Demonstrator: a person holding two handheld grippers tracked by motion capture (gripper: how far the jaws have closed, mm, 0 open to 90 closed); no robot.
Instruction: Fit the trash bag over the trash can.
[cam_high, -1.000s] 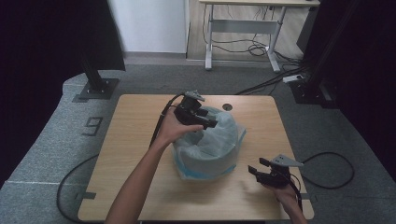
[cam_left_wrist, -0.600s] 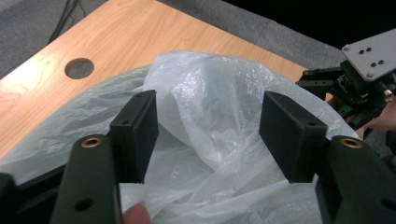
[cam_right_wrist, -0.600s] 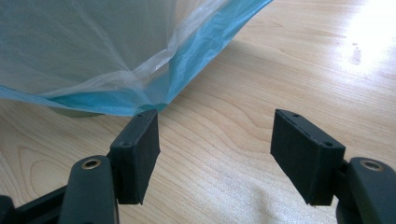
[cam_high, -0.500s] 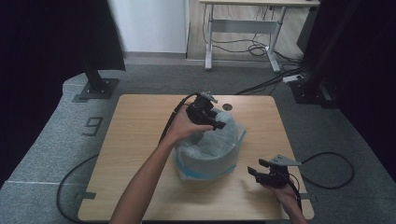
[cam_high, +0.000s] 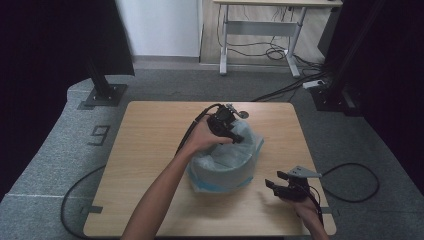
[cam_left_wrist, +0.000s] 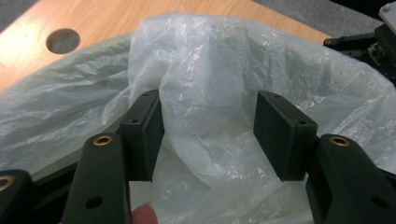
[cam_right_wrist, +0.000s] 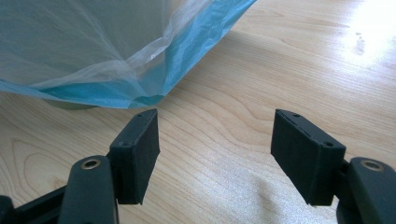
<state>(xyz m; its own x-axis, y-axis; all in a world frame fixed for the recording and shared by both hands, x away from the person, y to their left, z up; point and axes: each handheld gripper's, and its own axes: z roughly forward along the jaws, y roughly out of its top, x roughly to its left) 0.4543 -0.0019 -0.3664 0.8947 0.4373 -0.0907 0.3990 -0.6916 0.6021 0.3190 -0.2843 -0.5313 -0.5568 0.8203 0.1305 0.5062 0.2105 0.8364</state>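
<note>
Plastic bag (cam_high: 226, 160) sits at the middle of the wooden table (cam_high: 150, 150), a pale, crinkled film with a blue tint along its bottom fold, draped over something rounded that cannot be made out through the film. Left gripper (cam_high: 231, 134) is now over the bag's far rim, further across the bag and lower than a second ago, when it hung nearer the bag's left edge. Its jaws have just been closing, and the left gripper view tells why: a raised fold of the film (cam_left_wrist: 210, 116) stands right between the two black pads. The left pad looks to be against the plastic, the right one stands a little apart from it, so this is a pinch in the making, not yet a hold. A fingertip (cam_left_wrist: 142, 215) peeks in at the bottom of that view.

Right gripper (cam_high: 280, 186) waits near the table's front right corner, apart from the bag, exactly where it was a second ago. Its jaws stand wide with nothing in them; the right gripper view looks along bare wood toward the bag's blue corner (cam_right_wrist: 140, 95).

My read: the left hand is about to seize the rim and lift or open the bag, with the right ready to help.
</note>
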